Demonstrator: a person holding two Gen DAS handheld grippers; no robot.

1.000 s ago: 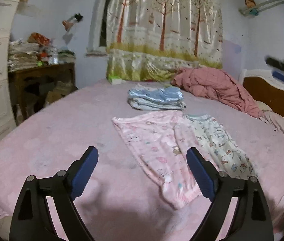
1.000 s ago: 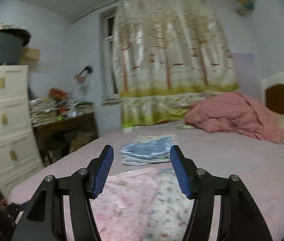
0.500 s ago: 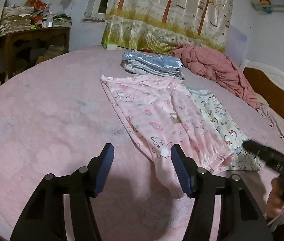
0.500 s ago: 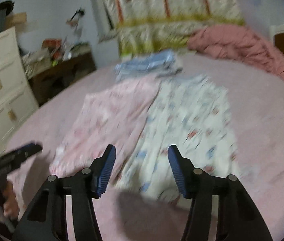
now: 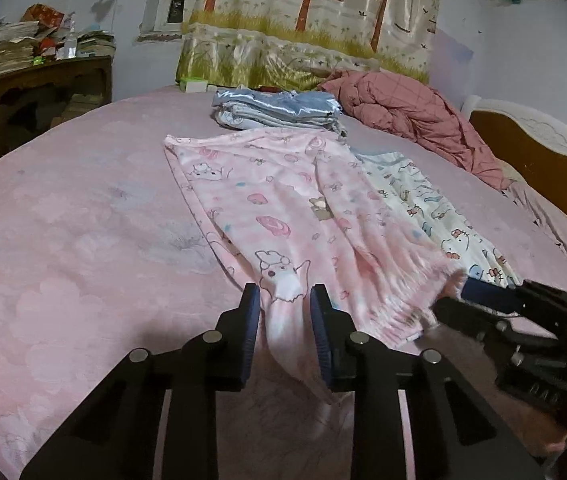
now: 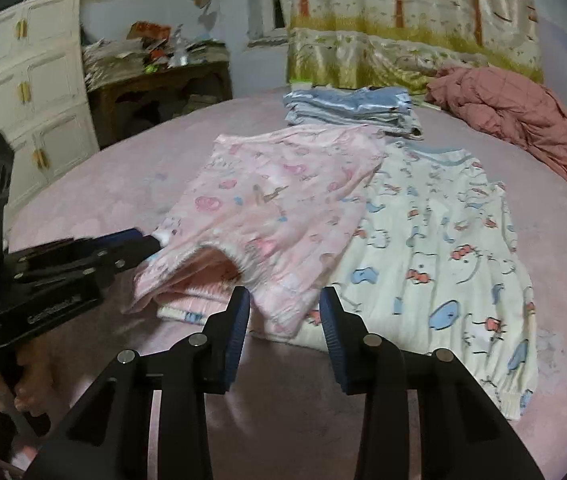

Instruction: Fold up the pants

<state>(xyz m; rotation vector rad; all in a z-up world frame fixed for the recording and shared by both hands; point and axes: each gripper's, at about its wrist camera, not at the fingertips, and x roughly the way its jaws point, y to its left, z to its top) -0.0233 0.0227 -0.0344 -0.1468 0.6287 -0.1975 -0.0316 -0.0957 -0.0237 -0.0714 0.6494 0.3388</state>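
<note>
Pink cartoon-print pants lie spread on a pink bedspread, their waistband toward the far side of the bed and their leg cuffs toward the cameras. The left gripper sits low at the near cuff of one leg, its blue-padded jaws set a little apart with the pink fabric running between them; whether the pads actually pinch the cloth cannot be told from either view. In the right wrist view that same gripper reaches in from the left edge, its tip at the opened cuff.

The right gripper hovers at the other leg's hem, jaws apart, the corner of the pink hem lying just between and ahead of the fingertips without visible contact. In the left wrist view it enters from the right, blurred, at the edge of the pink cuff.

White pants with a blue-and-red cartoon print lie flat just beside the pink pair, partly overlapped by it. Beyond both, a folded stack of light-blue clothes rests on the bed, near a crumpled dusty-pink quilt. A tree-patterned curtain hangs behind, a cluttered wooden desk and white drawers stand at left.
</note>
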